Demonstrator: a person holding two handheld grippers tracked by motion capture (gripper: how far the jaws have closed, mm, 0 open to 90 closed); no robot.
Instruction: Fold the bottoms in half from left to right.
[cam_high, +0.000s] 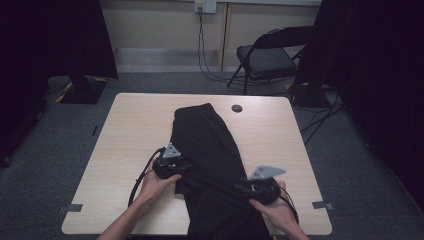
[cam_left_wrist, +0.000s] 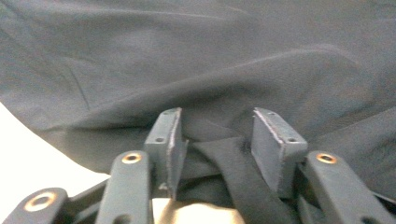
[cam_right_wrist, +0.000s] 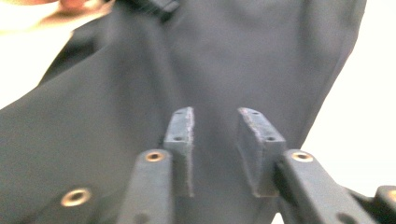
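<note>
The left gripper (cam_left_wrist: 215, 133) has its jaws part open, a rumpled fold of the cloth (cam_left_wrist: 224, 70) lying between the flat grey pads without either pad clearly pressing it; a narrow band of the cloth runs back between the jaws. The right gripper (cam_right_wrist: 215, 133) also stands part open, its pads over smooth cloth with a gap between them, nothing pinched. Both sets of pads are blocky slabs with scuffed edges on black arms with brass rivets.

The cloth (cam_high: 207, 150) is a dark, matte, thin woven garment, long and narrow; it runs from 12 o'clock near the counter's middle down to 6 o'clock, where it hangs over the near edge; soft creases cross it, and a taut fold stretches between the two grippers.

In the high view the left gripper (cam_high: 172, 167) sits at the cloth's 9 o'clock edge, the right gripper (cam_high: 260, 187) at its 4 o'clock edge; a hand grips each.

The counter (cam_high: 135, 130) is pale wood laminate with rounded corners, bare at 9 and 3 o'clock of the cloth; a round cable port (cam_high: 237, 108) lies at 1 o'clock; a folding chair (cam_high: 270, 57) stands beyond the far edge on grey carpet.
</note>
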